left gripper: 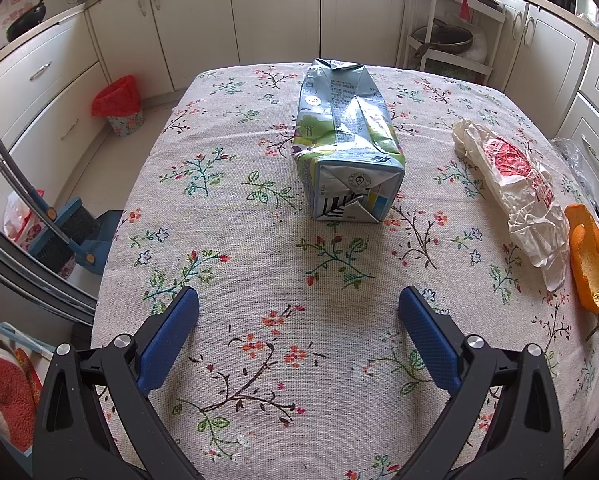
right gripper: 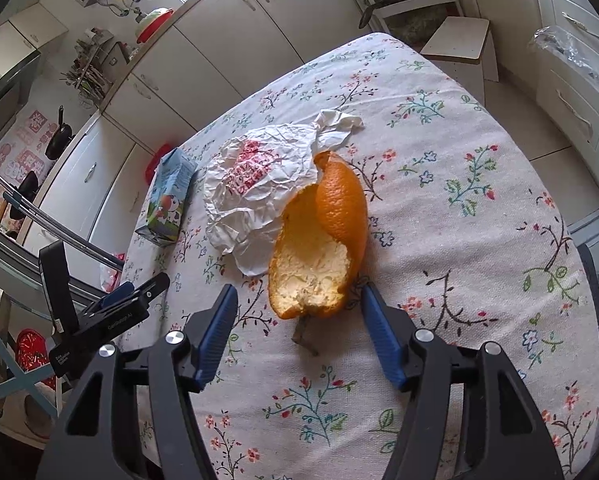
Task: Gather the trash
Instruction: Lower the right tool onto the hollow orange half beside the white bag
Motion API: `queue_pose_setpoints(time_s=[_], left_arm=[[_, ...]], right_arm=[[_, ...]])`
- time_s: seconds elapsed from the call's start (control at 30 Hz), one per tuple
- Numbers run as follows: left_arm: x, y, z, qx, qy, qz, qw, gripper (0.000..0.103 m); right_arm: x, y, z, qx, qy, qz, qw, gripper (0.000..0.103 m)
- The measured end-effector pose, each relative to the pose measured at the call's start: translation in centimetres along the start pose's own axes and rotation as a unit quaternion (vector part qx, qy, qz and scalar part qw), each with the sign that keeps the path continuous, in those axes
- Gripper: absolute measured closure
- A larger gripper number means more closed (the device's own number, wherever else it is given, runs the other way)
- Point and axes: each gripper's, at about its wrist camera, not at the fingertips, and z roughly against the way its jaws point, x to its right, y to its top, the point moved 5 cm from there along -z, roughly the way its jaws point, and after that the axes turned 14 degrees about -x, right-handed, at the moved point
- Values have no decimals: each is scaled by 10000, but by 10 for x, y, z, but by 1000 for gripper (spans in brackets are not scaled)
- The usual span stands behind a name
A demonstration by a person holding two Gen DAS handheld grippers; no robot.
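Orange peel (right gripper: 319, 236) lies on the surface (right gripper: 479, 240) just ahead of the right gripper's (right gripper: 299, 300) spread, empty fingers (right gripper: 219, 320) (near end between tips), long axis pointing away.

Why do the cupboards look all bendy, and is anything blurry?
Left wrist view: the fisheye lens curves the cupboards and darkens the corners; the milk carton looks sharp. Right wrist view: same bending, soft daylight, the orange peel sharp.

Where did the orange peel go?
The orange peel lies on the flowery tablecloth in the right wrist view, just ahead of the right gripper, its far end overlapping the crumpled white wrapper.
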Motion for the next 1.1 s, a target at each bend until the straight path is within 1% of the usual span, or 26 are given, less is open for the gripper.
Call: queue_pose_setpoints(time_s=[0.17,0.33,0.5,0.87,0.97,1.1], left_arm=[[0,-1,0,-1,1,1,10000,7],[0,0,0,-2,0,1,10000,7],[0,0,0,-3,0,3,10000,7],[0,0,0,-5,-1,3,10000,7],[0,-1,0,-6,-4,4,10000,7],[0,0,-1,-7,2,6,10000,7]], right_arm=[[0,2,0,34,-65,-31,10000,38],[-6,1,-2,44,-196,112,9997,34],[-5,0,-2,19,-326,198,9993,34],[-13,0,-2,77,-849,867,9926,34],[-11,6,0,188,-763,771,9939,34],[5,17,2,259,-533,317,9977,34]])
